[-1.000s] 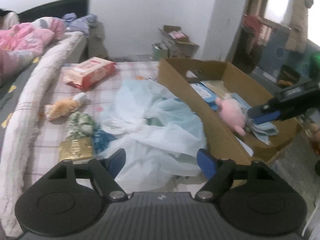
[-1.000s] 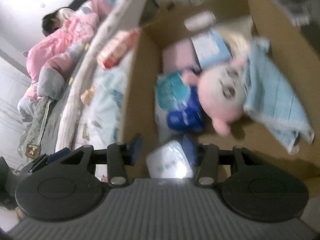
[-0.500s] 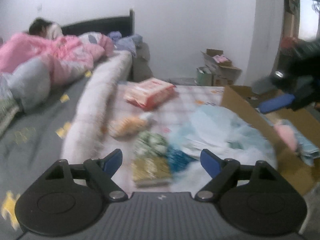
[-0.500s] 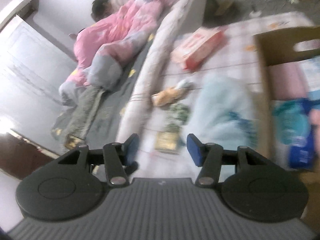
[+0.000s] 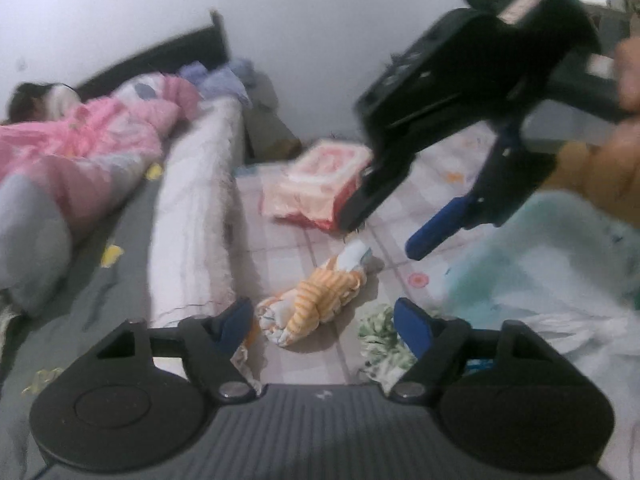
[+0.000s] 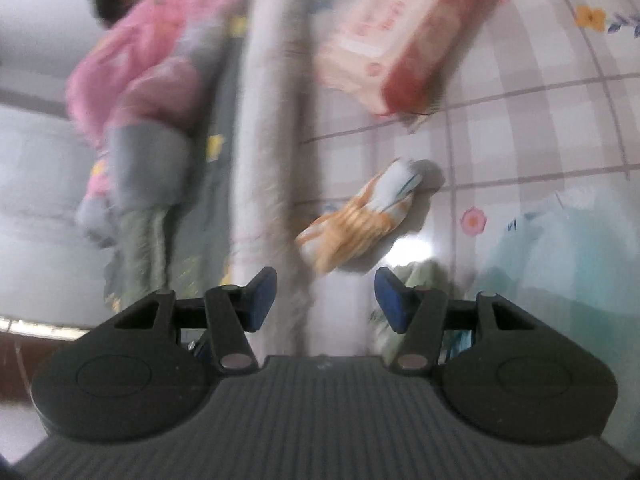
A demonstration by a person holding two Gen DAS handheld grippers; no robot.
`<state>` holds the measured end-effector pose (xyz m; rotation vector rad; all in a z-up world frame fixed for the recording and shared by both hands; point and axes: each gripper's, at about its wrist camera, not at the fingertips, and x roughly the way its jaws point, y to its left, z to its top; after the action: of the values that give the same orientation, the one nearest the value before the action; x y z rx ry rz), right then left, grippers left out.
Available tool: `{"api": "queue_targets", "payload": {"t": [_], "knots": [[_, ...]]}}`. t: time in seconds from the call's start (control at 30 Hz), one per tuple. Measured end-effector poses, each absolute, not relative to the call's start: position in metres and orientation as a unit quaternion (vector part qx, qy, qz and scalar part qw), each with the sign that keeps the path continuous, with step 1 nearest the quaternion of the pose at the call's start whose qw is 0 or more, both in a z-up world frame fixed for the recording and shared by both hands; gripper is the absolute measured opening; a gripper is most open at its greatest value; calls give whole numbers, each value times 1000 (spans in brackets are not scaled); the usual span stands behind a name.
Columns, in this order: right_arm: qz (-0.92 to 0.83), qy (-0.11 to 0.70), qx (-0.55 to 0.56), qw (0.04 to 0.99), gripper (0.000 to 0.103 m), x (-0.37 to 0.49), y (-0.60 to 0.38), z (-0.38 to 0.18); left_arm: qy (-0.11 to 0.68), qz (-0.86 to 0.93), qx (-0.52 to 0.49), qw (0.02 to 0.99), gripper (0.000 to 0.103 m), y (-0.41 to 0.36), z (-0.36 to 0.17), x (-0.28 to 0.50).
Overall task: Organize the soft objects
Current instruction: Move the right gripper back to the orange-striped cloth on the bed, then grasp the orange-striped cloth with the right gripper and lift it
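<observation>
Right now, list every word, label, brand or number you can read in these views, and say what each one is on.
No text can be read in either view.
Red and cream soft pack: red printed characters on its top face, too blurred to read.
Right gripper: a small pale label near its green light, too blurred to read.
Orange striped cloth bundle: stripes only, no lettering.

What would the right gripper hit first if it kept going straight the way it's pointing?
Most likely the orange striped soft toy on the checked mat. It lies just ahead of the right gripper, whose open jaws hold nothing, though blur makes depth uncertain.
</observation>
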<state>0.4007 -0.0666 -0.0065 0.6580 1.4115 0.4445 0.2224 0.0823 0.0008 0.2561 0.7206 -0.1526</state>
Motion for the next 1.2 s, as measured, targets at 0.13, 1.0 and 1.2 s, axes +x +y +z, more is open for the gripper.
{"api": "queue_targets", "payload": {"t": [0.13,1.0,1.2], "knots": [[163,649,294,683,54,424,-58,-40,381,-90,141,909,74,84,-24,256],[180,622,329,688,33,436,-59,-64,430,-49,144,890,34,82,-36,285],[225,584,315,713,33,404,-72,-6,396,-44,129,908,33,73,12,246]]}}
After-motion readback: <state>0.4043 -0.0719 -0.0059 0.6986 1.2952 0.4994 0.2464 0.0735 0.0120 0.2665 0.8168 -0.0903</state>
